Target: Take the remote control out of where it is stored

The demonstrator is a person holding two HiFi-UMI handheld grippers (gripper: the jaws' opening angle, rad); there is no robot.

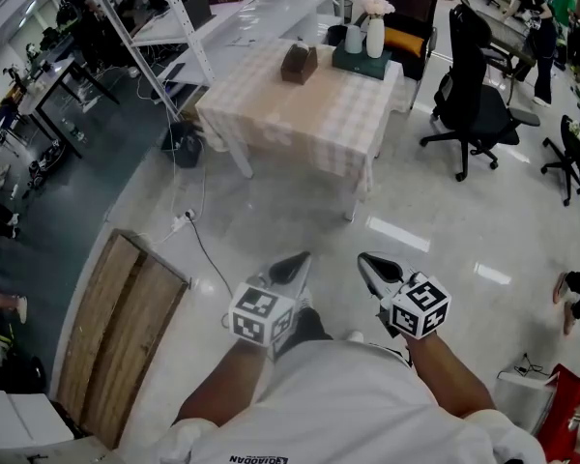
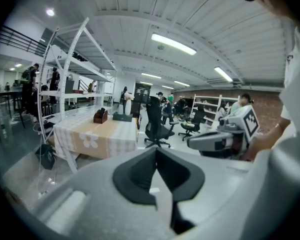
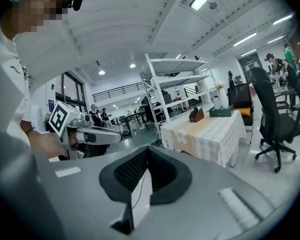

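Left gripper [image 1: 290, 269] and right gripper [image 1: 379, 271] hang well short of the table [image 1: 309, 124], fingers pressed together on nothing; the remote probably sits in the brown box [image 1: 298, 64] at the table's far edge, beyond reach.

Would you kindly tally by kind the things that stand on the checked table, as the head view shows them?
Brown box: 1
Dark green tray: 1
Pale vases: 2, a tall vase that holds flowers and a shorter vase, both on the tray
Total: 4
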